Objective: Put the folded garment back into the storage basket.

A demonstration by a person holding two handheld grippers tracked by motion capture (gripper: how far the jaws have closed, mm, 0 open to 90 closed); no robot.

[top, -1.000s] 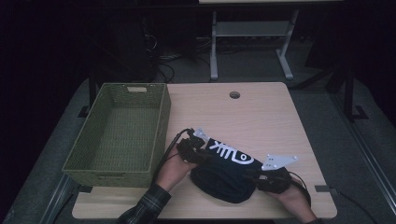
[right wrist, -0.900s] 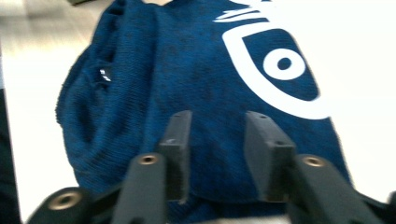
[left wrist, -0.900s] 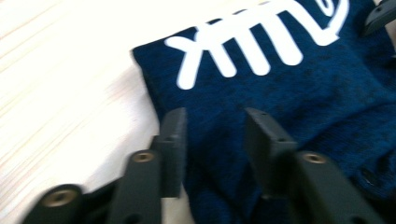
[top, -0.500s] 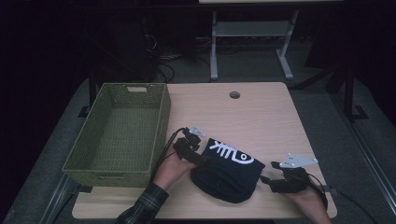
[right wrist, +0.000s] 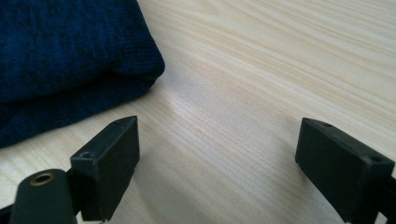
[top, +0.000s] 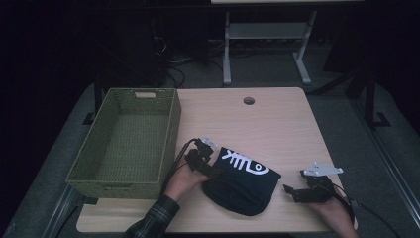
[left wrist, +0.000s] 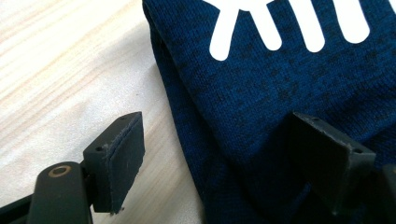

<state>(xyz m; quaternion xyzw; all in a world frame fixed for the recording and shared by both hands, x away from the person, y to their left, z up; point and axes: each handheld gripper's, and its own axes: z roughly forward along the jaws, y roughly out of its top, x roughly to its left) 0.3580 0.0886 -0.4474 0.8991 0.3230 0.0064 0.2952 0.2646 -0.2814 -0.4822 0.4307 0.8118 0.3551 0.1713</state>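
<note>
Though half cropped: folded garment (left wrist: 280,93).

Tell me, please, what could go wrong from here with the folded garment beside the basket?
1. The left tongs, whose jaws have just been opening, straddle the garment edge; closing may pinch one layer and undo the fold.
2. The right tongs, just opened, stand apart over bare table; a one-sided lift could let the garment sag short of the basket.

Plaid sleeve (top: 151,220), black claw (top: 289,192), grey three-cornered plate (top: 322,170)
</note>
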